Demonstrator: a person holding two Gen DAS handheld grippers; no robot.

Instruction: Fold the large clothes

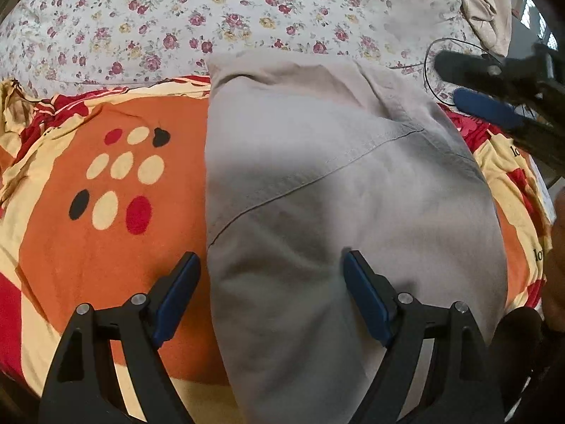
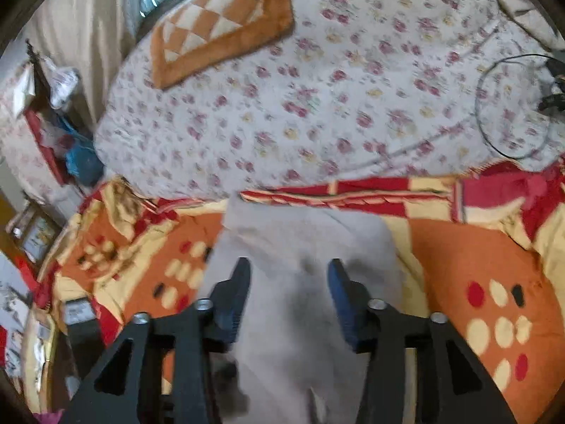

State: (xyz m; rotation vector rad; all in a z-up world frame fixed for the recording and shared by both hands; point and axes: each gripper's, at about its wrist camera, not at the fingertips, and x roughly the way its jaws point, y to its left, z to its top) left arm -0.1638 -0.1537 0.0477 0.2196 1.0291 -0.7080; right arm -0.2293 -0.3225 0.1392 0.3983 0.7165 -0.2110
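A: What sits nearest the cameras?
B: The left gripper [image 1: 272, 275], its jaws spread wide and pinching nothing, one finger over the orange blanket [image 1: 106, 247], the other over the grey garment [image 1: 335, 183]. The right gripper [image 2: 287, 282] also has its jaws parted, nothing between the pads, with the grey cloth below.

A: Where does the garment lie?
B: Flat on the orange, red and cream blanket, folded into a long strip that runs away from the cameras; a stitched seam crosses it at a slant. Its far end reaches the flowered bedsheet [image 1: 247, 17].

A: Any containers?
B: None I can make out. Left of the bed in the right wrist view there is clutter, too blurred to name.

A: What else is cut off?
B: The garment's near end leaves the bottom edge. Farther off a black cable [image 2: 494, 141] loops on the sheet and an orange checked cushion [image 2: 219, 24] lies near the window
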